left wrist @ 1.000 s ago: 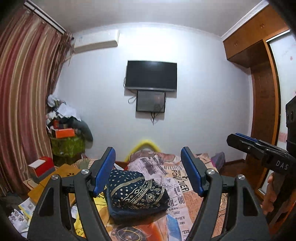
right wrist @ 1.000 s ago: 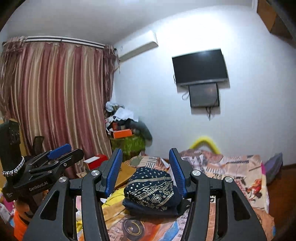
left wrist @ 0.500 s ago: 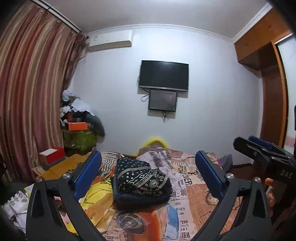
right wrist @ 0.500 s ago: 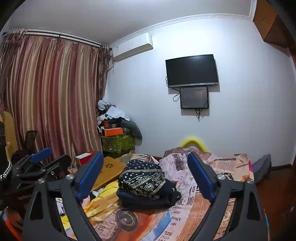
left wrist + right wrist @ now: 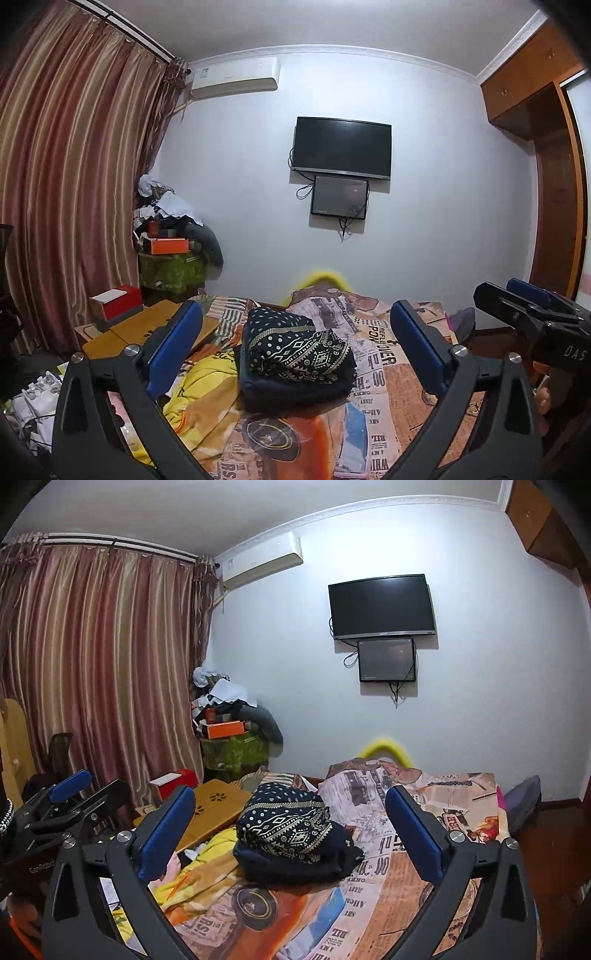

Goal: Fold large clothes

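A folded dark navy garment with white dot and diamond patterns lies in a thick bundle on the bed; it also shows in the right wrist view. My left gripper is open and empty, held back from the bundle. My right gripper is open and empty too, also back from it. The right gripper appears at the right edge of the left wrist view, and the left one at the left edge of the right wrist view.
The bed has a newspaper-print cover. Yellow cloth lies crumpled left of the bundle. A wooden lap desk and a red box sit further left. A cluttered pile, curtains, wall TV and wardrobe surround the bed.
Both grippers have opened wide, from a narrower gap a second ago. Both have drawn back from the bundle, and the views now take in more of the room.
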